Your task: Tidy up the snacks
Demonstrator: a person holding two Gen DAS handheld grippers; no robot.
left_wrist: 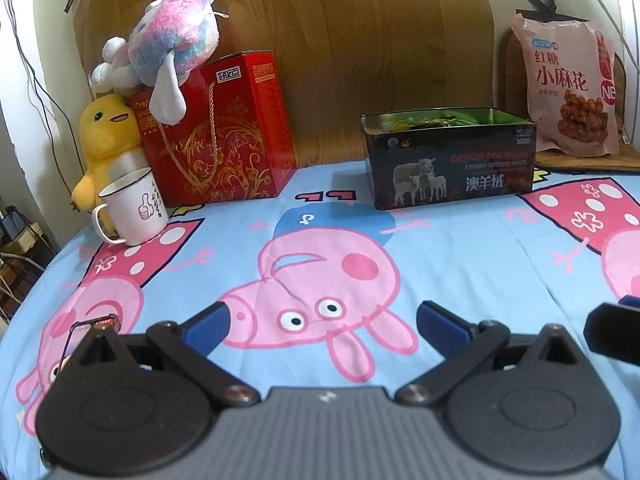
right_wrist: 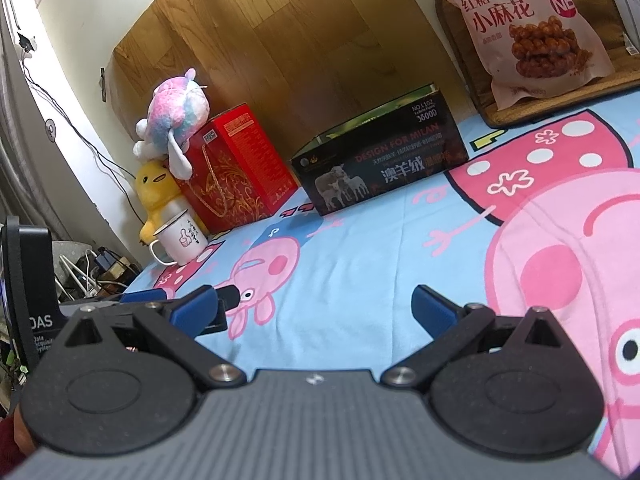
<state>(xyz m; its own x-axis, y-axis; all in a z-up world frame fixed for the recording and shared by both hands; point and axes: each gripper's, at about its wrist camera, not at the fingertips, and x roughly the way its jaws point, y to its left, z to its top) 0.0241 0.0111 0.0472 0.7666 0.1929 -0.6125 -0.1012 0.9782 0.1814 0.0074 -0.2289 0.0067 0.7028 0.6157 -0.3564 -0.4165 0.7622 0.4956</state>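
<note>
Both grippers low over cartoon-print cloth, fingers spread wide, holding nothing. Left gripper; right gripper. Snack bag stands upright at far right, behind black tin. Bag ahead-right of both; right gripper likely nearer.

A white mug stands before a yellow plush, a pastel plush lying above.
</note>
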